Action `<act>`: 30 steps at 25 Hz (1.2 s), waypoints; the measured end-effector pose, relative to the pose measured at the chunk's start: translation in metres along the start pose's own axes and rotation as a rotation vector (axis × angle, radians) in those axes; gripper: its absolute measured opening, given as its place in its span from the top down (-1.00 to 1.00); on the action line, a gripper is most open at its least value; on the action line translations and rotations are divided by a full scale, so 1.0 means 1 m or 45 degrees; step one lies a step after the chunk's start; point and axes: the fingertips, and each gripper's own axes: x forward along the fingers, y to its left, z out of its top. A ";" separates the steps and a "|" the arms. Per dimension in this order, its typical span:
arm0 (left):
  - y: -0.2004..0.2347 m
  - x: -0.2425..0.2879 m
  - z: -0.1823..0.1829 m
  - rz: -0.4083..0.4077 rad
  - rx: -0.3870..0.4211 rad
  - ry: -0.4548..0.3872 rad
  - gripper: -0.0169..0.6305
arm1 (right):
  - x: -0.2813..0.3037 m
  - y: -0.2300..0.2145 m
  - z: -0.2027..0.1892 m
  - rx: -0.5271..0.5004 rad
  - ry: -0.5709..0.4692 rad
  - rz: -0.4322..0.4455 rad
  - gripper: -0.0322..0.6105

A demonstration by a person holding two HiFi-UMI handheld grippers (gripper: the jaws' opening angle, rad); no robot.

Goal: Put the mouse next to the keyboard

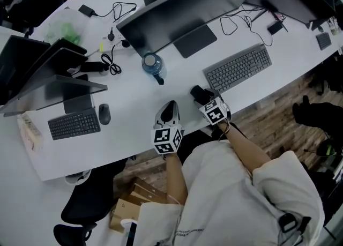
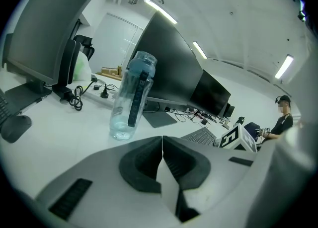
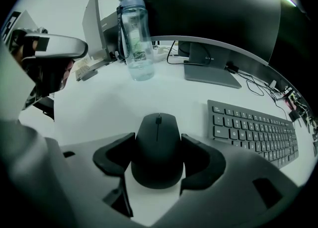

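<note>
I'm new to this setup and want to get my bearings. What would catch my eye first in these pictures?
The black mouse sits clamped between the jaws of the right gripper, on the white desk just left of the grey keyboard. Beyond it a clear water bottle stands in front of a big dark monitor. The left gripper, off to the left, is shut and empty.

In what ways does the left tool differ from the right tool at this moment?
The left tool is shut with nothing between its jaws; the right tool grips the black mouse. The left tool is farther from the grey keyboard; the right tool is just beside it. Both are over the white desk.
</note>
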 end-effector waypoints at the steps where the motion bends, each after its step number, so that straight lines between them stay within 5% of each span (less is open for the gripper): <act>1: -0.001 0.000 0.000 -0.001 -0.001 -0.001 0.88 | 0.000 0.001 0.000 -0.003 -0.001 -0.001 -0.03; 19: -0.019 -0.002 -0.001 -0.005 0.027 -0.001 0.88 | -0.023 0.007 0.018 0.005 -0.116 0.055 -0.03; 30: -0.067 0.028 -0.003 0.054 0.044 -0.002 0.88 | -0.047 -0.035 0.024 -0.027 -0.219 0.118 -0.03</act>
